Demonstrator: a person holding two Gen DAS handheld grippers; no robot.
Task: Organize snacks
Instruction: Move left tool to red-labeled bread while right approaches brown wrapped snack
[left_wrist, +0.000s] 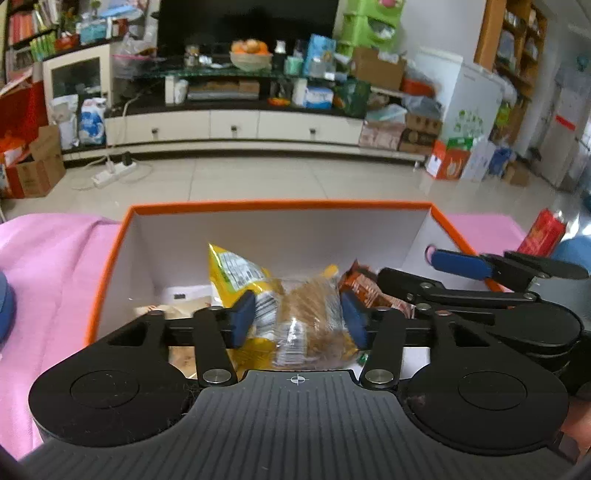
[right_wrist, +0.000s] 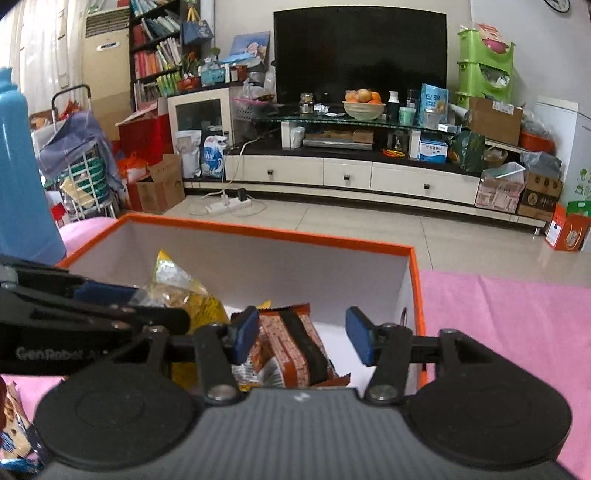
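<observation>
both grippers hang over an open orange-rimmed box (left_wrist: 280, 205) with white inner walls, standing on a surface under a pink cloth (left_wrist: 55, 258).

in the left wrist view the left gripper (left_wrist: 298, 320) has its blue fingers (left_wrist: 243, 317) parted on either side of a clear bag of brown snacks (left_wrist: 314, 317), which lies in the box against a yellow packet (left_wrist: 236, 275). the pads appear to stand just clear of the bag rather than pressing it, though the blur makes that hard to confirm. the lower part of both packets is cut off by the gripper's black body, and a pale item (left_wrist: 181, 308) behind the left finger is too hidden to name.

in the right wrist view the right gripper (right_wrist: 303, 334) also has its fingers (right_wrist: 245, 334) spread, nothing clamped between them. an orange-and-brown packet (right_wrist: 295, 347) lies in the box below the gap, nearer the left finger, its near end hidden by the gripper. the left gripper's arm reaches in from the left edge and covers part of the yellow packet.

at the edges, a blue bottle (right_wrist: 22, 177) and a red can (left_wrist: 543, 232) stand beside the box, both cropped. a printed packet (right_wrist: 14, 435) at the bottom-left corner of the right view is mostly out of frame.
</observation>
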